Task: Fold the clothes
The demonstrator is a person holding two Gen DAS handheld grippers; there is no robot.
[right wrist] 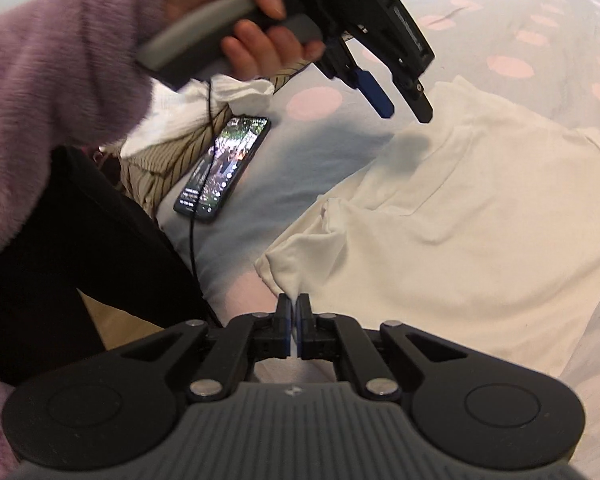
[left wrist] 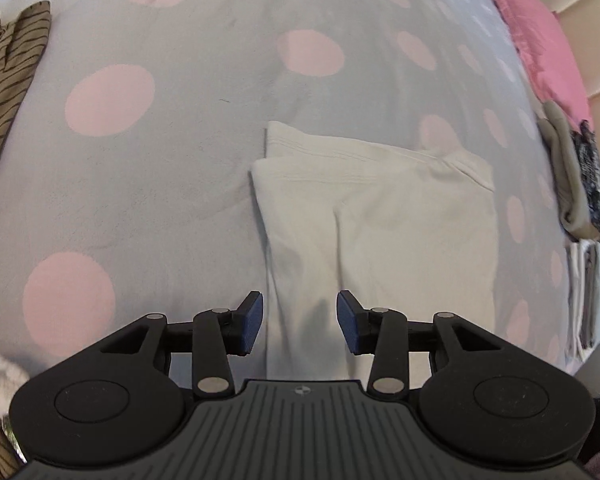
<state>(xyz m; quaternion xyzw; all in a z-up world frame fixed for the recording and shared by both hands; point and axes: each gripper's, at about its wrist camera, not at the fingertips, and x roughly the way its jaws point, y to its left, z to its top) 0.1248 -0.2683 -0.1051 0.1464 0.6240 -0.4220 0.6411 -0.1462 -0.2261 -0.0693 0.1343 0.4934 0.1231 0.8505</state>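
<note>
A cream-white garment (left wrist: 380, 216) lies partly folded on the grey bedspread with pink dots (left wrist: 140, 140). My left gripper (left wrist: 300, 320) is open and empty, hovering just above the garment's near left edge. It also shows in the right wrist view (right wrist: 404, 110), above the garment's far left corner. My right gripper (right wrist: 294, 312) is shut on a near corner of the white garment (right wrist: 460, 220), which bunches up at the fingertips.
A brown striped garment (left wrist: 4, 80) lies at the left edge. A pink cloth (left wrist: 540, 44) and stacks of folded clothes (left wrist: 576, 184) sit along the right. A phone (right wrist: 224, 168) with a cable lies on the bed near the person's purple sleeve (right wrist: 48, 100).
</note>
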